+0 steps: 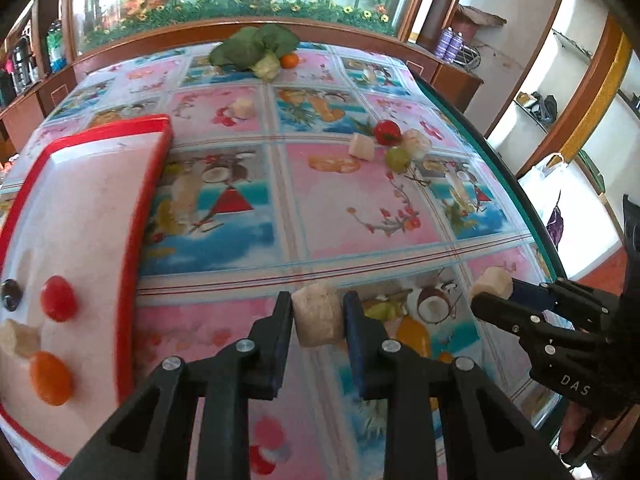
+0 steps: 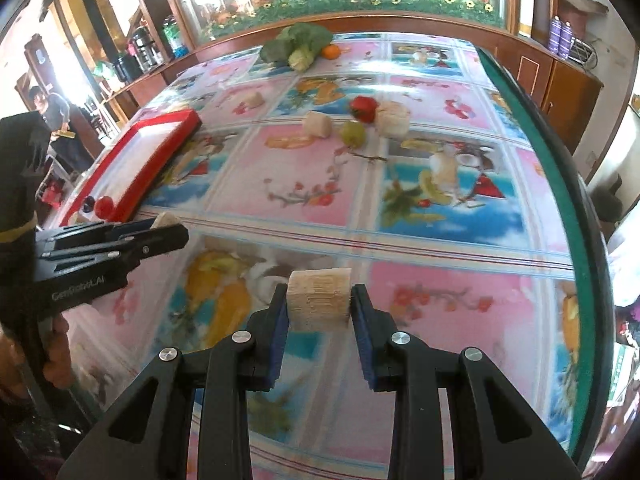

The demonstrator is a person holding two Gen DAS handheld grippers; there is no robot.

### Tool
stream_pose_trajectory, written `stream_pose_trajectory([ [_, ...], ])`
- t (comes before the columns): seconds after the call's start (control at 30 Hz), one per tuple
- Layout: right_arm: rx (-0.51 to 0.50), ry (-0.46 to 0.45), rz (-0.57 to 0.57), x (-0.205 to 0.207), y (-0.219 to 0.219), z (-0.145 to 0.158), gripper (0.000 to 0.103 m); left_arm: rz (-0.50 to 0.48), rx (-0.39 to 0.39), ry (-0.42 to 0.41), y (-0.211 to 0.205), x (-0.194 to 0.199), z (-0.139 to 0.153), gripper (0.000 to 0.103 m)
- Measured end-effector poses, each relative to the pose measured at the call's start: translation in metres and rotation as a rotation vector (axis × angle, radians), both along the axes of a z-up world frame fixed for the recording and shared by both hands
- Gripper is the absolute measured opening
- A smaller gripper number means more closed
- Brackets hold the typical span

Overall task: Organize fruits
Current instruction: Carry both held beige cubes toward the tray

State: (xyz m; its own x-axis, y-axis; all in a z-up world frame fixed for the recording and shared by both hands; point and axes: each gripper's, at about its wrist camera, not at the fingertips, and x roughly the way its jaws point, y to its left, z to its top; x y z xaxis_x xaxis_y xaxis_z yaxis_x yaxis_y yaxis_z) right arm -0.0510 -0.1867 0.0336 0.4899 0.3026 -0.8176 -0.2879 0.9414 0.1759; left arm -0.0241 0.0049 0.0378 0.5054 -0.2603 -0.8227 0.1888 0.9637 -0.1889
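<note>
Left hand-held gripper (image 1: pixel 318 314) is clamping a pale fruit chunk (image 1: pixel 318 314) above the counter (image 1: pixel 360 216), beside the red tray (image 1: pixel 148 184). Right hand-held gripper (image 2: pixel 319 300) is gripping a second chunk (image 2: pixel 319 300). Risk: both crowding the tray, knocking placed fruit.

Left tool (image 1: pixel 318 316), right tool (image 2: pixel 319 304): black, blue pads, silver screws.

Home dining room: tablecloth (image 1: pixel 344 208), cabinets (image 2: pixel 560 80)
</note>
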Motion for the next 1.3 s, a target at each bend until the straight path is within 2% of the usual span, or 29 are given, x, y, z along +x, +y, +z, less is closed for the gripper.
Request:
stream_pose_trajectory([
  [0.57, 0.017, -0.070, 0.174, 0.026, 0.111, 0.039, 0.030, 0.174, -0.022, -0.071, 0.106, -0.005, 0.027, 0.028],
  [0.87, 0.041, -0.092, 0.296, 0.048, 0.181, 0.052, 0.030, 0.286, 0.034, -0.092, 0.173, 0.010, 0.034, 0.028],
  [1.03, 0.047, -0.090, 0.357, 0.057, 0.219, 0.049, 0.030, 0.331, 0.070, -0.076, 0.202, 0.023, 0.025, 0.028],
  [1.3, 0.025, -0.044, 0.402, 0.077, 0.267, 0.022, 0.030, 0.375, 0.070, -0.023, 0.227, 0.045, 0.001, 0.028],
])
